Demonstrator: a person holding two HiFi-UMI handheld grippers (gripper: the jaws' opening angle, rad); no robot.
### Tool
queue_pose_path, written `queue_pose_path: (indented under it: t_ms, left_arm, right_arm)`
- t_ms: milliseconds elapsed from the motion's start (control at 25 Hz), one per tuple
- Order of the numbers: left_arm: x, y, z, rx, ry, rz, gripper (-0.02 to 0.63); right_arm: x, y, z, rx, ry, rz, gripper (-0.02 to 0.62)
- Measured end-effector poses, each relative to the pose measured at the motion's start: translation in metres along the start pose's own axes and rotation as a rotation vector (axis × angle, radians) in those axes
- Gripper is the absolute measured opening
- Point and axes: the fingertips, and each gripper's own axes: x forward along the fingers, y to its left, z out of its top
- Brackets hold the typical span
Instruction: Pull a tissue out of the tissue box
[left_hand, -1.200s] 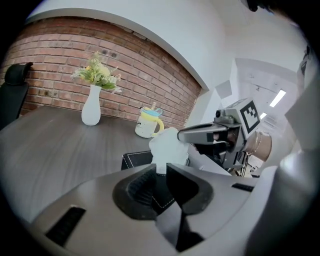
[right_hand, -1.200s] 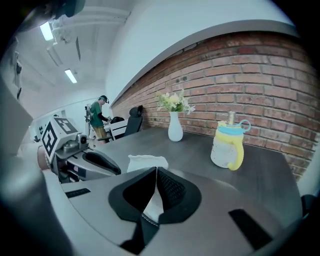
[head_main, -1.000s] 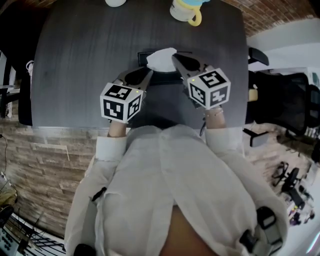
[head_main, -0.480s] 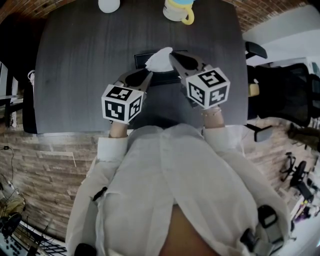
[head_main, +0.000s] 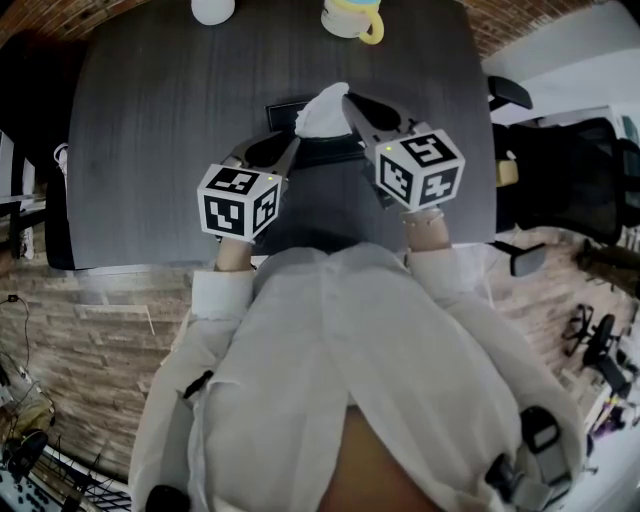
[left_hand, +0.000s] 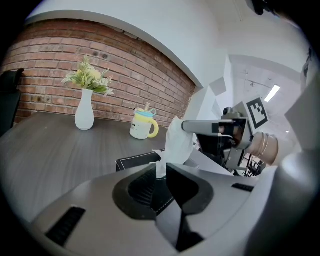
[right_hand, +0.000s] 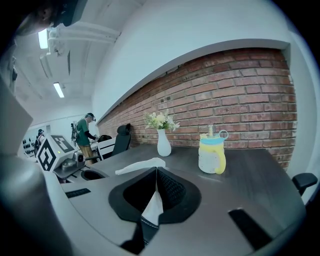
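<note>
A black tissue box (head_main: 292, 128) with white stitching lies on the dark table (head_main: 170, 120). A white tissue (head_main: 322, 110) stands up out of its slot. My right gripper (head_main: 347, 100) is shut on the tissue's top, above the box. In the right gripper view the tissue (right_hand: 151, 209) is pinched between the jaws, and a flap (right_hand: 140, 166) sticks out past my right gripper (right_hand: 156, 170). My left gripper (head_main: 290, 148) is shut with nothing in it, its tips at the box's near left edge (left_hand: 135, 161). In the left gripper view the tissue (left_hand: 179, 142) rises just beyond my left gripper (left_hand: 160, 172).
A white mug with a yellow handle (head_main: 350, 18) and a white vase of flowers (left_hand: 84, 112) stand at the table's far side. Black office chairs (head_main: 560, 190) are to the right. A person (right_hand: 84, 132) stands far off in the room.
My right gripper has risen a little with the tissue, which now stands taller out of the box. My left gripper has stayed at the box's edge.
</note>
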Motion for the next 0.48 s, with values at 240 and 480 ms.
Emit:
queue_pose_path:
  t_ms: [240, 480]
  left_arm:
    - [-0.0013, -0.0008, 0.0031, 0.000, -0.010, -0.001, 0.061]
    - [-0.0004, -0.0005, 0.0025, 0.001, -0.015, -0.001, 0.061]
  right_arm:
    - [-0.0007, 0.0004, 0.0050, -0.026, 0.002, 0.006, 0.006]
    - [-0.0002, 0.0008, 0.0082, -0.030, -0.006, 0.013, 0.006]
